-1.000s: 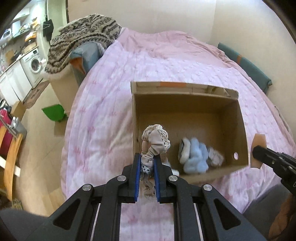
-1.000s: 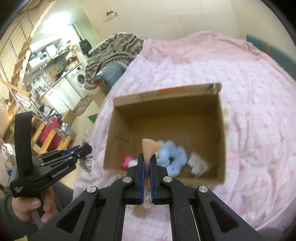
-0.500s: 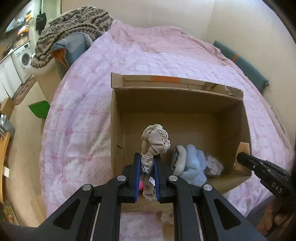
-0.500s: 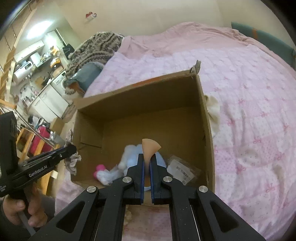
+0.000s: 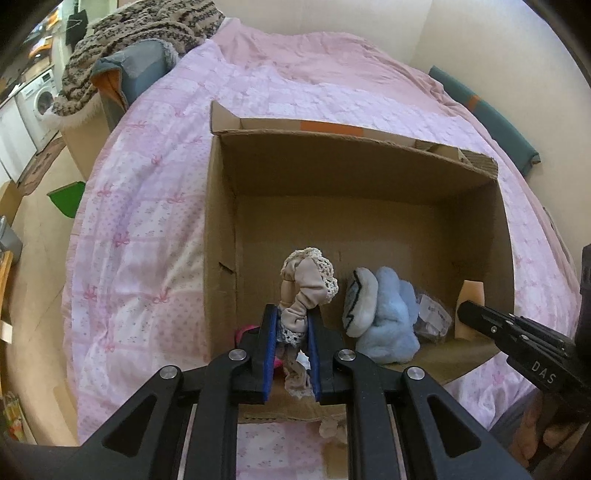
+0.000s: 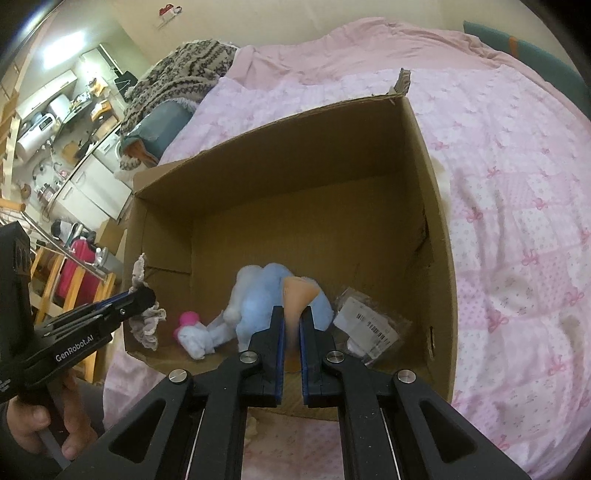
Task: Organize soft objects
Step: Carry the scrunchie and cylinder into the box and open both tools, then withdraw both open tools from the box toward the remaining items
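Nearest to us, the left gripper has its jaws closed tightly on a beige scrunchie with lace trim; part of the fabric stands up above the jaws and part hangs below them. The right gripper has its jaws nearly closed on a thin peach-coloured soft piece, which sticks up between the blue pads. Both grippers are over the near edge of the open cardboard box, and the held things are above its inside. In the right wrist view we also see a hand that holds the left gripper's handle.

On the floor of the box, close to the near wall, lie a fluffy light blue toy, a small white and pink toy and a clear plastic packet with a label. The far half of the box floor is bare.

The box stands on a bed with a pink patterned cover. Farther away, at the bed's far left corner, lies a brown patterned knit blanket.
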Demonstrator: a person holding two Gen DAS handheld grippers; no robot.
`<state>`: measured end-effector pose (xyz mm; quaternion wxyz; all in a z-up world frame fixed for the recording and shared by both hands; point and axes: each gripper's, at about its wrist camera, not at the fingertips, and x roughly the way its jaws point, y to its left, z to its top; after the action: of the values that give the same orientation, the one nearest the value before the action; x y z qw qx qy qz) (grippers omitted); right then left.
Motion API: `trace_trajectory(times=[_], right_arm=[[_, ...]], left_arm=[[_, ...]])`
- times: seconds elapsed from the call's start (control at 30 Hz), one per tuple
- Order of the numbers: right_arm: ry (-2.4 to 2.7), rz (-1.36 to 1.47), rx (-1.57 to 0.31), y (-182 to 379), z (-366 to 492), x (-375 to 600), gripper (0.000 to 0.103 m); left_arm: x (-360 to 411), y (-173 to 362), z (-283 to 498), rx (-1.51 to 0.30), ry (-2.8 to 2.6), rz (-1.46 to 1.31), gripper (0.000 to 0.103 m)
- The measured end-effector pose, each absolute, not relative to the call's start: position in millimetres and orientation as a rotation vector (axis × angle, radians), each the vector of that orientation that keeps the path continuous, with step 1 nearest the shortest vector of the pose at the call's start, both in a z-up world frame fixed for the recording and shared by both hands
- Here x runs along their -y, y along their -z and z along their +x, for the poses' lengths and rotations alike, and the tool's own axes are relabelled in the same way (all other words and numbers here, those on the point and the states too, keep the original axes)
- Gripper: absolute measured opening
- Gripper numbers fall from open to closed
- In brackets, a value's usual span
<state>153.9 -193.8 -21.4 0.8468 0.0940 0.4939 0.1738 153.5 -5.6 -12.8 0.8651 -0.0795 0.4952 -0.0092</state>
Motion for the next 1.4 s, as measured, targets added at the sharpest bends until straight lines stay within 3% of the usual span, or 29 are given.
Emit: trace_trajectory(times=[0.4,0.5,0.6,0.73,0.83,0.87,0.9,0.97,1.4], right_arm=[[-0.391,0.193,-1.071,27,155,187,0.012],[-0.396,0.201,-1.069,26,155,188,0.012],[-0.397,0.210,-1.071,26,155,188,0.018],[-0.410,0.225,-1.073,26,155,189,0.019],[-0.417,0.237,-1.061,23,154,190,0.029],[-0.416,0.244,-1.049,20,154,191,0.039],[-0.422,0.256,-1.033,17,154,192,0.065],[-0.417,0.281,-0.990,10,152,197,0.086],[-0.394,0.304,-0.942,-3,143,205,0.086]], left_arm=[[12,16,150,-1.047,0.039,-0.147,0.020],[13,15,149,-1.040,0.033,-0.140,0.029],[12,11,148,-1.024,0.027,-0.141,0.053],[12,7,147,-1.008,0.027,-0.136,0.056],[11,9,148,-1.019,0.025,-0.147,0.056],[11,9,148,-1.021,0.026,-0.151,0.056],[10,9,148,-1.023,0.027,-0.155,0.056],[10,8,147,-1.021,0.026,-0.160,0.056],[4,-2,134,-0.998,-0.008,-0.161,0.056]])
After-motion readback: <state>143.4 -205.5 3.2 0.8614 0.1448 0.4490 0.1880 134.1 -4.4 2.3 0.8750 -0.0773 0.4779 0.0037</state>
